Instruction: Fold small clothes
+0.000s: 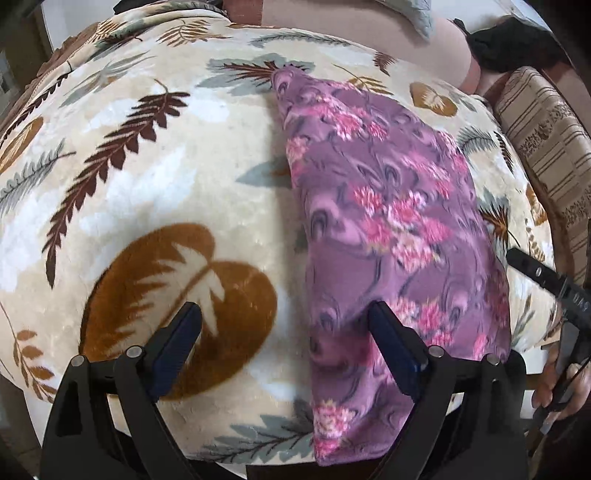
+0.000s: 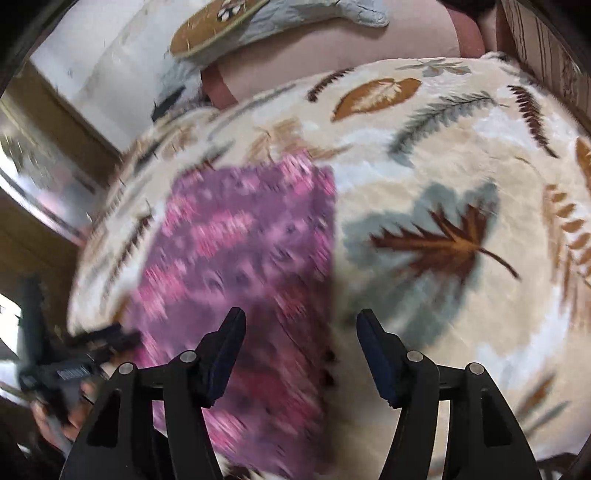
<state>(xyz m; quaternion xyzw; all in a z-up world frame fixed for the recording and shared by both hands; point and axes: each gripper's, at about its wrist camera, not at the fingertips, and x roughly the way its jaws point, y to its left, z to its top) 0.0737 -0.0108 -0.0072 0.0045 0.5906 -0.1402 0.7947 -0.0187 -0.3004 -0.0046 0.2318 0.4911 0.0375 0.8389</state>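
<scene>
A purple cloth with pink flowers [image 1: 391,229] lies folded in a long strip on a cream leaf-patterned blanket [image 1: 147,184]. My left gripper [image 1: 284,314] is open and empty, hovering over the cloth's near left edge. The right gripper's finger [image 1: 535,273] shows at the cloth's right side. In the right wrist view the cloth [image 2: 240,258] is blurred and lies left of centre. My right gripper [image 2: 301,321] is open and empty above the cloth's near right edge. The left gripper [image 2: 74,362] appears at lower left.
The blanket [image 2: 443,184] covers a rounded surface. A striped cushion [image 1: 546,155] stands to the right. A pinkish sofa back [image 2: 332,48] and a patterned pillow [image 2: 258,22] lie behind. A hand [image 1: 561,384] holds the right gripper.
</scene>
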